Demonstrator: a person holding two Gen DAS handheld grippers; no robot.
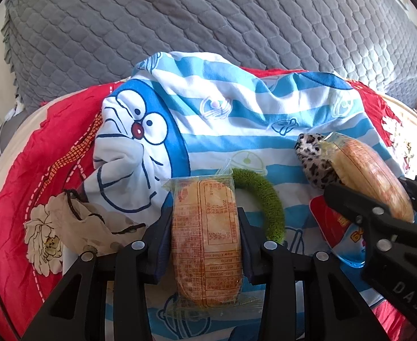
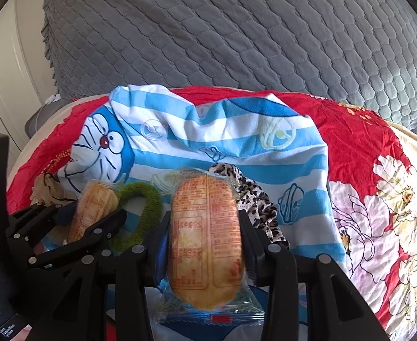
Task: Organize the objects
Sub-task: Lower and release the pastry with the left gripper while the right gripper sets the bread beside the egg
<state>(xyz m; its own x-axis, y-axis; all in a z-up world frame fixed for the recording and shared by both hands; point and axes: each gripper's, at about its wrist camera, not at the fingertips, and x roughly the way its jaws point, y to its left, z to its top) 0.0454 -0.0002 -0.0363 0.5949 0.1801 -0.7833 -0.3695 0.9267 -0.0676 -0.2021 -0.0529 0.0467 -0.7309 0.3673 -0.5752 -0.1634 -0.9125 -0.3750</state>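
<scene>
Covering a red floral bedspread [image 2: 359, 130], striped cartoon cloth [image 1: 237, 130], grey quilt [image 1: 208, 22] behind, both jaws gripping wrapped cakes.

The left tool [image 1: 205, 227] clamped a wrapped pastry [image 1: 206, 236]. A green ring [image 1: 268, 204] lay beside it on the striped cartoon cloth [image 1: 222, 119].

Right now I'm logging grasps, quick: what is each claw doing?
Left claw: closed on a wrapped snack cake.
Right claw: closed on a second wrapped snack cake.
</scene>
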